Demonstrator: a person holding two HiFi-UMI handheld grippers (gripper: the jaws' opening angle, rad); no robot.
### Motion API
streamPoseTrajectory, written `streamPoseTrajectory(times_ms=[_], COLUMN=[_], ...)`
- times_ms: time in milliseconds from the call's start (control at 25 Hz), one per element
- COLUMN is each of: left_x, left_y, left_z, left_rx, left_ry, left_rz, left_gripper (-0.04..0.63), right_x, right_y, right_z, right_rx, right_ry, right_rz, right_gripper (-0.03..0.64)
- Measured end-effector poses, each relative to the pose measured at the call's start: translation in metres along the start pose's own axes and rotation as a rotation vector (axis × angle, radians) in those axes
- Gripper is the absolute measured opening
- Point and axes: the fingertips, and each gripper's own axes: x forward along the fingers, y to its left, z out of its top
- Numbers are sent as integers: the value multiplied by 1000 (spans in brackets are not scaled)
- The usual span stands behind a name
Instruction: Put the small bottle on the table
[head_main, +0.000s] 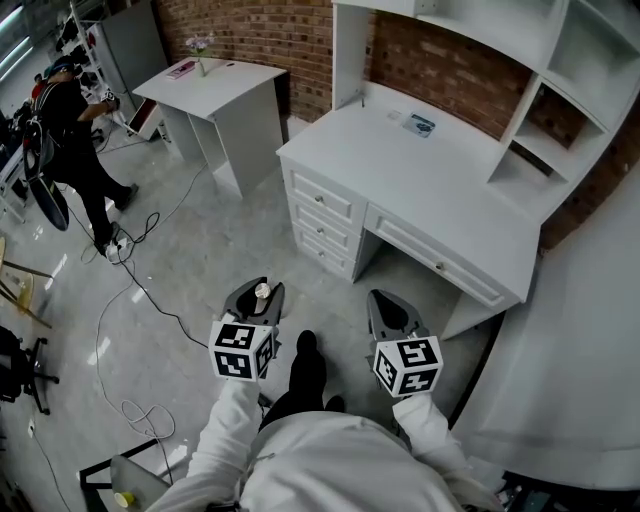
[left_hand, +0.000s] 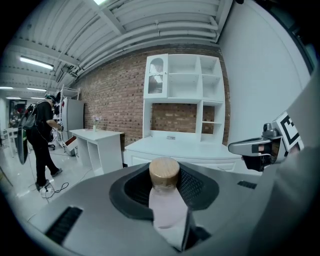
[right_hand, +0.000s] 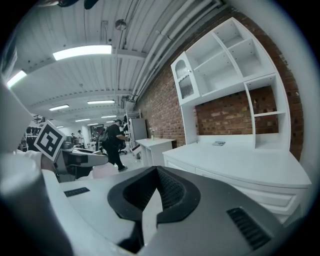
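Room: glossy grey floor (head_main: 200, 250) strewn with cables (head_main: 130, 290); brick wall (head_main: 270, 30) behind.

Furniture, from left:
- one person (head_main: 70, 130), standing
- one small white worktop (head_main: 235, 85) carrying one vase (head_main: 200, 55)
- one large white worktop (head_main: 450, 200) with four drawers (head_main: 322, 230), carrying one flat item (head_main: 419, 124)
- one set of shelves (head_main: 560, 90) rising from its right end

I hold two tools over the floor, short of the large worktop. My left tool (head_main: 258, 297) is clenched on the one bottle (left_hand: 165, 200), which is upright with its wooden cap on top, off any surface. My right tool (head_main: 392, 312) is closed, its jaw tips meeting on nothing.
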Motion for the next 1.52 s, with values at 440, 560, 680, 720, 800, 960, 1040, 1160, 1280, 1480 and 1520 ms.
streamPoseTrajectory(times_ms=[440, 560, 680, 720, 800, 960, 1040, 1160, 1280, 1480, 1520], left_x=[96, 125, 150, 158, 172, 199, 211, 227, 240, 259, 263], left_y=[45, 64, 85, 92, 106, 135, 147, 161, 172, 180, 182], left_z=[25, 34, 42, 44, 48, 56, 59, 64, 72, 79, 80], left_rx=[8, 7, 7, 7, 9, 14, 14, 12, 15, 26, 28], left_ry=[16, 18, 25, 28, 34, 41, 45, 47, 37, 29, 31], left_rz=[-39, -43, -44, -44, -46, -51, -55, -63, -77, -96, -98], left_gripper=[138, 138, 138, 138, 138, 138, 138, 138, 138, 138, 138], right_x=[93, 128, 160, 170, 191, 228, 244, 264, 282, 301, 303], right_y=[-35, -43, -50, -52, -56, -60, -62, -67, -68, -72, -72], right_z=[18, 28, 40, 43, 48, 60, 65, 71, 79, 85, 86], right_rx=[17, 17, 19, 20, 24, 24, 23, 22, 17, 11, 12], right_ry=[29, 36, 42, 44, 47, 49, 51, 55, 51, 50, 50], right_rz=[-19, -19, -19, -21, -26, -39, -45, -56, -66, -76, -80], right_gripper=[28, 28, 28, 28, 28, 28, 28, 28, 28, 28, 28])
